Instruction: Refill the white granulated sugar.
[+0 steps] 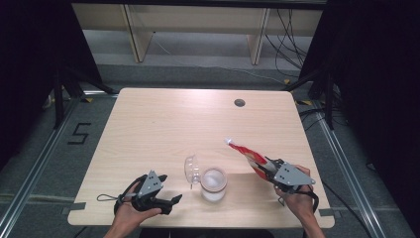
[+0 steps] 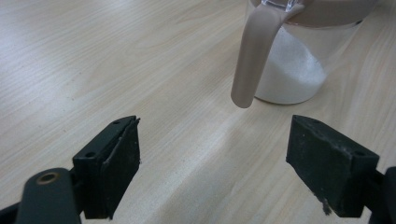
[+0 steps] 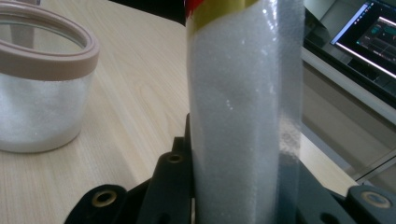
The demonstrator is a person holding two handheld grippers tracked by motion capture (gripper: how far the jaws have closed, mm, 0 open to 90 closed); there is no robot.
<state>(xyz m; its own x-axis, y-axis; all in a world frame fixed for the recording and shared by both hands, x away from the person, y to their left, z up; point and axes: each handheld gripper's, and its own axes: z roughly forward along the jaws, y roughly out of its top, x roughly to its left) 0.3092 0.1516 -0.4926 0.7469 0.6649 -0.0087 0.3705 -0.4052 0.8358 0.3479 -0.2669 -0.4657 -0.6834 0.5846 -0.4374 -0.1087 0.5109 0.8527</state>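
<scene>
Jaws of the left gripper [image 1: 174, 199] gape empty; right gripper [image 1: 262, 167] clamps a granule-filled bag [image 1: 246, 154].

left tool [image 1: 168, 200]: black jaws, grey plate | right tool [image 1: 270, 169]: same

Pale wood-grain tabletop [image 1: 163, 124], smooth and matt. Clear glossy jar [image 1: 213, 184] with matt beige plastic rim, fine white grains inside. Glossy clear plastic packet [image 3: 243, 107]; matt black fingers [image 2: 114, 163].

Light wooden rectangular table [image 1: 163, 124], small round dark grommet [image 1: 239, 102] near its far edge, clear glass jar of white granules [image 1: 213, 184] standing near the front.
</scene>
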